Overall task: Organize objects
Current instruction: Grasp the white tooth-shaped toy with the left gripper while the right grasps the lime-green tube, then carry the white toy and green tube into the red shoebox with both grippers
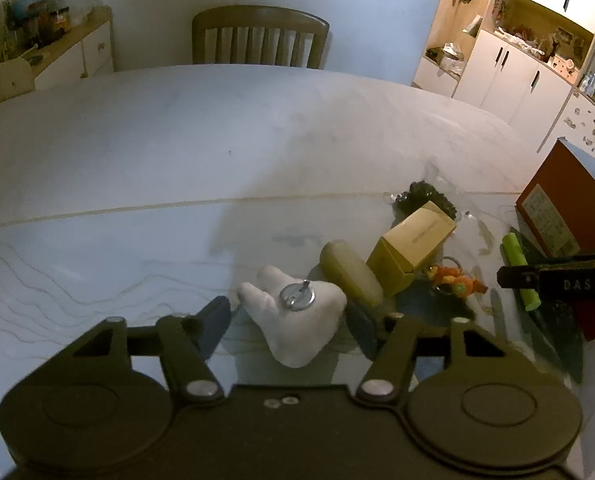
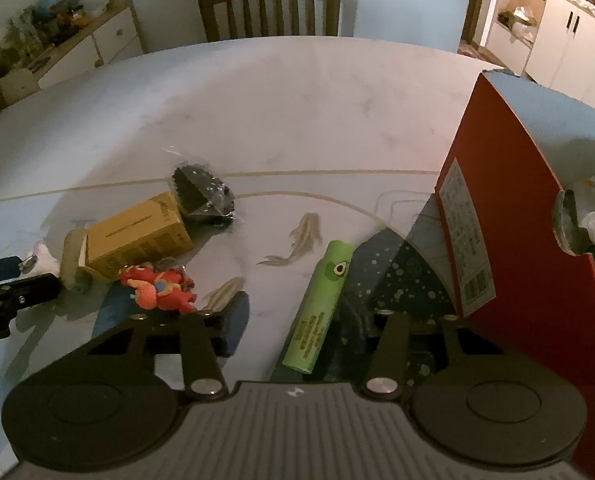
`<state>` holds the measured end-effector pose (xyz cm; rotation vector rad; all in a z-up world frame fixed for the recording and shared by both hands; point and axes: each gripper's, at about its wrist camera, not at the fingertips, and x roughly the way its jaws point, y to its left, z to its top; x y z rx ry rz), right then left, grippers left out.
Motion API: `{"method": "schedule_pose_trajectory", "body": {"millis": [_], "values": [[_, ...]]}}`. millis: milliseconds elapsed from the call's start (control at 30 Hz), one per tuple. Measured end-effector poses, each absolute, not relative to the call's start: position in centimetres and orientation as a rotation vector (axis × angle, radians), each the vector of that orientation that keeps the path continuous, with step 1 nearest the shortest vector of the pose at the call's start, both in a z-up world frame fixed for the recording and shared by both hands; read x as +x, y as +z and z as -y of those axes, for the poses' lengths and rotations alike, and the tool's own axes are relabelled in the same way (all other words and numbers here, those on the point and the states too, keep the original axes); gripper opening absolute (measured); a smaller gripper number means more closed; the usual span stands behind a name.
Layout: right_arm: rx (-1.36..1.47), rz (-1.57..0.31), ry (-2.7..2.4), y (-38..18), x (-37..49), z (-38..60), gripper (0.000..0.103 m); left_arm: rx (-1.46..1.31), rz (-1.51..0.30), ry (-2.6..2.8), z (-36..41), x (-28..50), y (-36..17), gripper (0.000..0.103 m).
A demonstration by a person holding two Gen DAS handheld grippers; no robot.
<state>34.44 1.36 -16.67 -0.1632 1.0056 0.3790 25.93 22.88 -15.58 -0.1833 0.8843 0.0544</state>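
Observation:
My left gripper is open around a white tooth-shaped plush with a metal disc on it, lying on the table. Beside it lie a beige oval case, a yellow carton, an orange-red toy keychain and a black crinkled packet. My right gripper is open over a green tube that lies between its fingers, partly on a dark speckled mat. A red box stands just right of it. The carton, toy and packet show there too.
The objects lie on a white marble-look table with fish drawings. A wooden chair stands at the far edge. A sideboard with clutter is far left and white cabinets are far right. The right gripper's finger shows at the left view's right edge.

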Motion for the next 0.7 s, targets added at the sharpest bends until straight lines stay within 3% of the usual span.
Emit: {"method": "schedule_pose_trajectory", "body": {"millis": [267,367,700], "values": [[-0.163,-1.009,0.355,-17.0,34.6,-1.0,0.028,-0.193,-0.880,0.053,-22.6,26.0,-15.6,0.055],[-0.157,-1.009,0.348,-17.0,34.6,-0.8,0.016,-0.198,-0.878,0.057,-22.7,25.8,-15.6,0.054],[-0.131,-1.019,0.365,-16.4,33.2,0.1,0.016,-0.228,-0.886,0.067,-22.5,24.6,-15.1,0.051]]}}
